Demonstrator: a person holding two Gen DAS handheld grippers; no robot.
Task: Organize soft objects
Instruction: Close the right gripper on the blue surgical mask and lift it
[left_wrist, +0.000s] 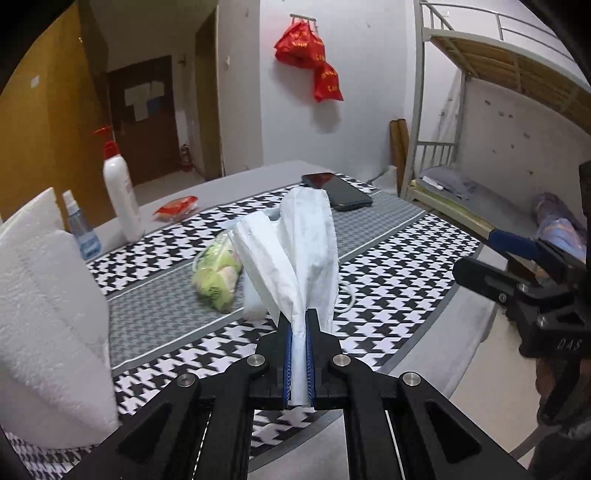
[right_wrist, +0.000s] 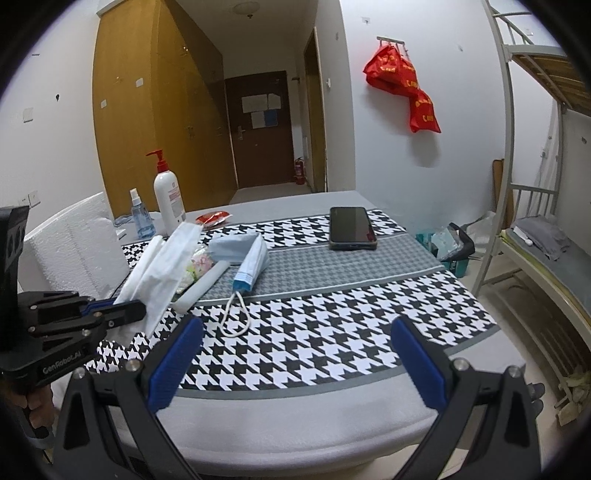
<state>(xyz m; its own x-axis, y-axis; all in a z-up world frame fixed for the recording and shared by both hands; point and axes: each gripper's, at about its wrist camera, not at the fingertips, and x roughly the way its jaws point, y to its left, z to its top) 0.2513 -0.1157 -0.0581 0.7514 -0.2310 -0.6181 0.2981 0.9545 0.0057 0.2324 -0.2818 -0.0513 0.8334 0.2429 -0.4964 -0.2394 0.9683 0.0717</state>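
My left gripper (left_wrist: 298, 322) is shut on the lower end of a white face mask (left_wrist: 306, 243), which fans upward above the table. In the right wrist view the same mask (right_wrist: 166, 266) sticks up from the left gripper (right_wrist: 138, 310) at the left. Behind it on the houndstooth cloth (right_wrist: 332, 314) lie a green floral mask (left_wrist: 216, 275), a white roll (right_wrist: 201, 286) and a folded stack of blue masks (right_wrist: 243, 258) with a loose ear loop (right_wrist: 236, 317). My right gripper (right_wrist: 297, 354) hangs open over the table's front edge with nothing between its blue pads (right_wrist: 177, 365).
A white foam box (left_wrist: 48, 314) stands at the left edge of the table. A lotion pump bottle (right_wrist: 170, 199), a blue spray bottle (right_wrist: 139, 218) and a red packet (right_wrist: 214, 218) sit at the back left, a phone (right_wrist: 352, 227) at the back right. A metal bunk bed (right_wrist: 535, 236) stands to the right.
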